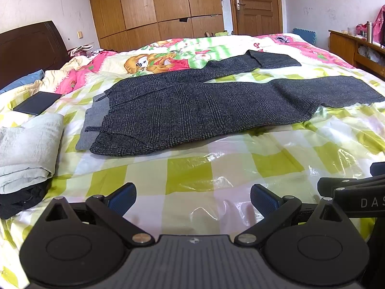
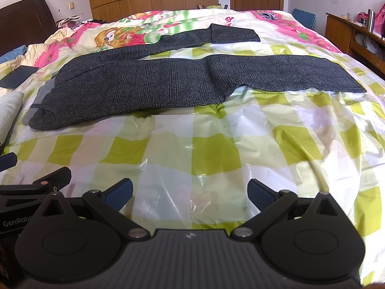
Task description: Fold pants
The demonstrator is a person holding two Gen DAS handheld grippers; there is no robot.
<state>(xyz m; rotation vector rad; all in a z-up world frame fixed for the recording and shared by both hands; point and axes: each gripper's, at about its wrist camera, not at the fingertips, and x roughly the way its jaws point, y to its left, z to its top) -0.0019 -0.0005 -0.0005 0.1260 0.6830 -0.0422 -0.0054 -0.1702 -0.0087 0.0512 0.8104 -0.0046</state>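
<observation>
Left wrist view: dark grey checked woven pants (image 1: 192,106) lie flat on the bed's glossy green-and-white checked plastic sheet (image 1: 216,173), legs splayed rightward, far cuff folded. Left gripper (image 1: 193,198) and right gripper (image 2: 190,193): jaws wide apart, holding nothing, above the sheet, pants well ahead.

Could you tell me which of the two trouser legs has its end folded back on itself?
The far leg of the pants, nearer the wardrobe: its hem end is doubled over. The near leg lies flat and extended.
</observation>
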